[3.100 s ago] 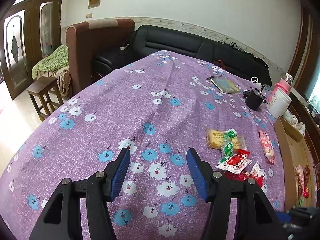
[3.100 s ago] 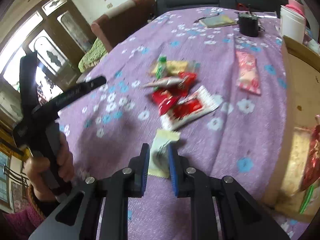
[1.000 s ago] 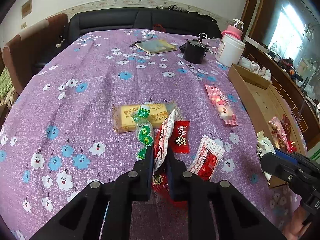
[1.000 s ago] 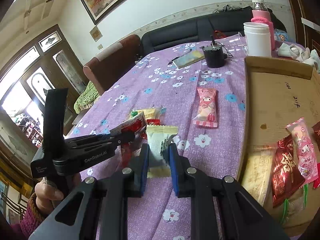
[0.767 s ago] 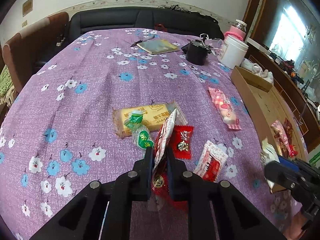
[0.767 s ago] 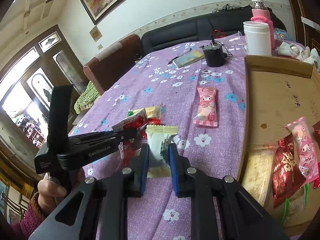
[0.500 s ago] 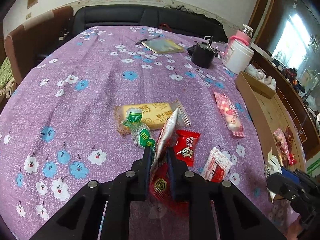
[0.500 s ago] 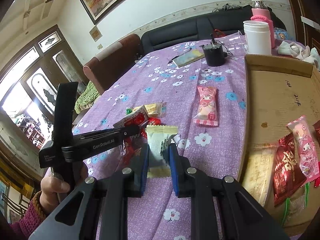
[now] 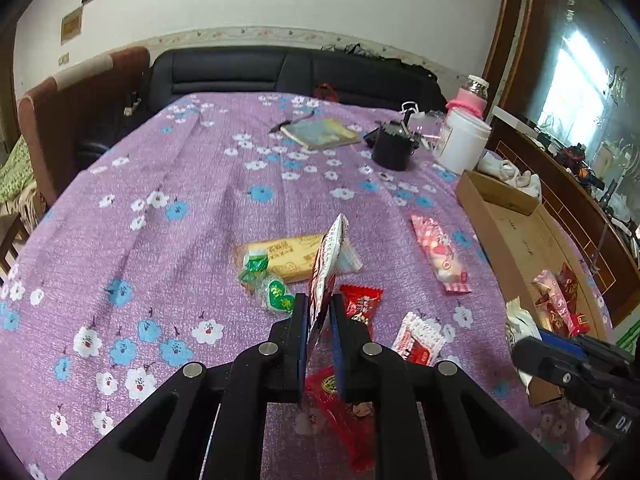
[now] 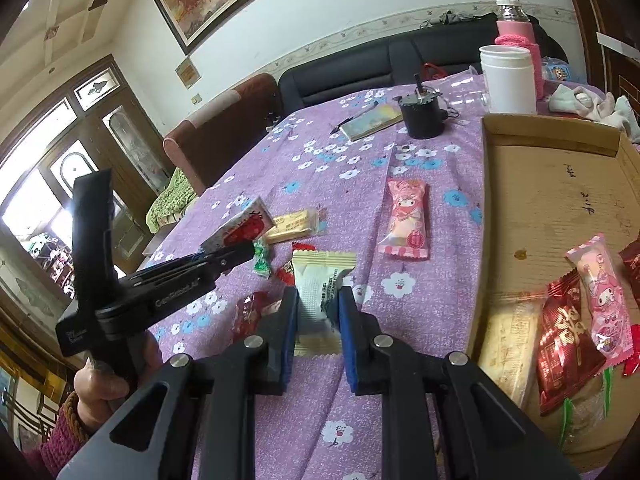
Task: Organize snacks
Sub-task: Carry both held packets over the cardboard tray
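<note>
Sitting at the right edge of the purple cloth: a shallow cardboard box, long axis running near to far. Holding, at its near end, a pale yellow pack, a dark red pack and a pink pack, side by side, all lying roughly lengthwise along the box; far half of the floor showing bare cardboard. Standing beyond the box's far wall: a white tub, with a pink-sleeved bottle behind it.

Clamping on a red-and-white packet with the left gripper, jaws closed on its lower part; packet lifted above the cloth, standing on edge, long axis rising up and away from the camera, top end pointing far. Lying under and around it on the cloth: a green candy, a yellow biscuit pack with long axis left to right, a small red candy, and another red-white packet to the right.

Pinching a white wafer pack with the right gripper, jaws closed on its sides near the middle; pack held over the cloth just left of the box, long axis along the fingers, crimped yellow end pointing far.

Lying alone between pile and box: a pink bar, long axis near to far.
</note>
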Motion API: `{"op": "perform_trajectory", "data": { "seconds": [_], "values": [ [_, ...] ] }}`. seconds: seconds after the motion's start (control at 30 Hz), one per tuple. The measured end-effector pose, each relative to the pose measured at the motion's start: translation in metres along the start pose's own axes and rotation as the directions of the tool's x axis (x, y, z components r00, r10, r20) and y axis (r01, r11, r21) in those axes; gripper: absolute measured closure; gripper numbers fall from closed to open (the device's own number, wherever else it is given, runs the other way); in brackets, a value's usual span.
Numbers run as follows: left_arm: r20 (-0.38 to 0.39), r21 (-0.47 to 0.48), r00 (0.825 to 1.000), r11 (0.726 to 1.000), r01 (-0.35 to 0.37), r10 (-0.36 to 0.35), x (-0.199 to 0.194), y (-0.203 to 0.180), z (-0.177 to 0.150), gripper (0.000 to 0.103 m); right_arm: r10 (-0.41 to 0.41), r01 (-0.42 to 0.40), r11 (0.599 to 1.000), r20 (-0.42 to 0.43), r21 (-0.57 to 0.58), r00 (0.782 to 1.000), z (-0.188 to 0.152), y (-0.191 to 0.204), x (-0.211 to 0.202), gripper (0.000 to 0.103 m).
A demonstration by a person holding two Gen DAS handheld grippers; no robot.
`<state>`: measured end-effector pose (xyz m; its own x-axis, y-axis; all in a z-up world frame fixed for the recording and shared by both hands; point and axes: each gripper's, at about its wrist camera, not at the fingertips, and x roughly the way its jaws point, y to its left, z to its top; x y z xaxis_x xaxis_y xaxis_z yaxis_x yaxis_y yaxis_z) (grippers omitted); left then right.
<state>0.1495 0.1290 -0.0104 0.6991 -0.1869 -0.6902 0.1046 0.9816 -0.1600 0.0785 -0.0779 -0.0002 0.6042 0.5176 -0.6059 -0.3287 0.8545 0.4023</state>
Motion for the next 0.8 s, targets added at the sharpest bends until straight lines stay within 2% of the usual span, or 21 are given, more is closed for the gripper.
{"op": "perform_trajectory", "data": {
  "seconds": [0.3, 0.8],
  "values": [
    [0.078, 0.07, 0.996, 0.996, -0.059, 0.053, -0.015, -0.019, -0.003, 0.093, -0.01, 0.01, 1.0, 0.015, 0.013, 1.0, 0.003, -0.006, -0.003, 0.084],
    [0.103, 0.119, 0.994, 0.991, -0.054, 0.042, -0.022, -0.033, -0.006, 0.093, -0.043, 0.039, 0.997, 0.062, 0.062, 0.997, 0.013, -0.024, -0.015, 0.084]
  ]
}}
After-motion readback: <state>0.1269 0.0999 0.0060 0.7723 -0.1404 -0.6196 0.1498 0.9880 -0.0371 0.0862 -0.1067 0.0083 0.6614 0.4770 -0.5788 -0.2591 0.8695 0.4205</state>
